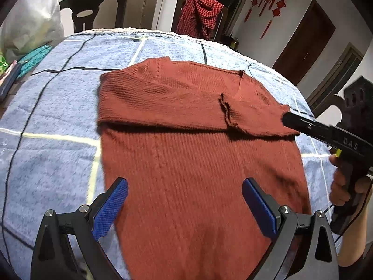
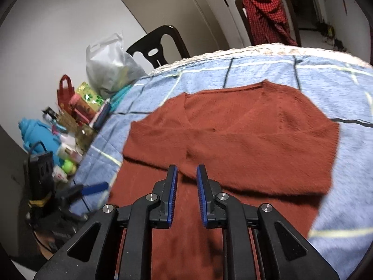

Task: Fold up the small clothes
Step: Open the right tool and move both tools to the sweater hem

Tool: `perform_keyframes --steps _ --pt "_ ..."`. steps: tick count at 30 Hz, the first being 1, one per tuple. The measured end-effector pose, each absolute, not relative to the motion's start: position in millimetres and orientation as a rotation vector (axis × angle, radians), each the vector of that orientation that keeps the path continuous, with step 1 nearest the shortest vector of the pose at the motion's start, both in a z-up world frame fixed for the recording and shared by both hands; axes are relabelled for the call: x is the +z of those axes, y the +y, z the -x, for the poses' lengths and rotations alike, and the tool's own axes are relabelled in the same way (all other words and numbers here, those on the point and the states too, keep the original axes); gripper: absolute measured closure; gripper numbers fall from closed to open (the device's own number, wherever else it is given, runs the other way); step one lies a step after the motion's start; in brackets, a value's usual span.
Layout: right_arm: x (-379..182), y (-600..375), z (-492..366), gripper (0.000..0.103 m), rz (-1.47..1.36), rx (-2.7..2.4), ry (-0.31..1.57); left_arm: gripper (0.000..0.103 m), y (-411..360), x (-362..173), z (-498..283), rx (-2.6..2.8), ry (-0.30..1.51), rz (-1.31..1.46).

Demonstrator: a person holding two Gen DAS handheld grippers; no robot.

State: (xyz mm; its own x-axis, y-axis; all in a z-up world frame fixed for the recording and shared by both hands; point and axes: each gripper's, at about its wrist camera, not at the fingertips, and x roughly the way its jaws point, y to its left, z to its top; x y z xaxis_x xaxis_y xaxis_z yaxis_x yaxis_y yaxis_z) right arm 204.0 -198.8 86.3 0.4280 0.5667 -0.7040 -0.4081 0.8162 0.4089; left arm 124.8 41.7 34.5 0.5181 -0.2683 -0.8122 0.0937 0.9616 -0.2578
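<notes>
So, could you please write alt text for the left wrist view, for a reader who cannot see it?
A rust-red knitted sweater lies on a blue checked blanket, both sleeves folded across its chest. The left gripper hovers wide open over the hem, while the right gripper reaches in at the folded sleeve's edge.

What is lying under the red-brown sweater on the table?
Under the sweater lies a blue towel with dark and pale lines, showing all around it. The towel part beneath the sweater is covered, so anything there cannot be seen.
</notes>
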Motion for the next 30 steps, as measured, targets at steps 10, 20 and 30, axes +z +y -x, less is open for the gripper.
perform_keyframes --steps 10,20,30 --pt "57.4 -222.3 -129.9 0.068 0.030 0.460 0.975 0.004 64.6 11.8 -83.0 -0.158 1.056 0.159" --pt "50.1 -256.5 -69.1 0.046 0.006 0.297 0.961 0.004 90.1 3.2 -40.2 -0.105 1.042 0.177" --pt "40.9 -253.6 -47.7 0.046 -0.063 0.305 0.967 0.004 87.5 2.8 -14.3 -0.107 1.049 0.168"
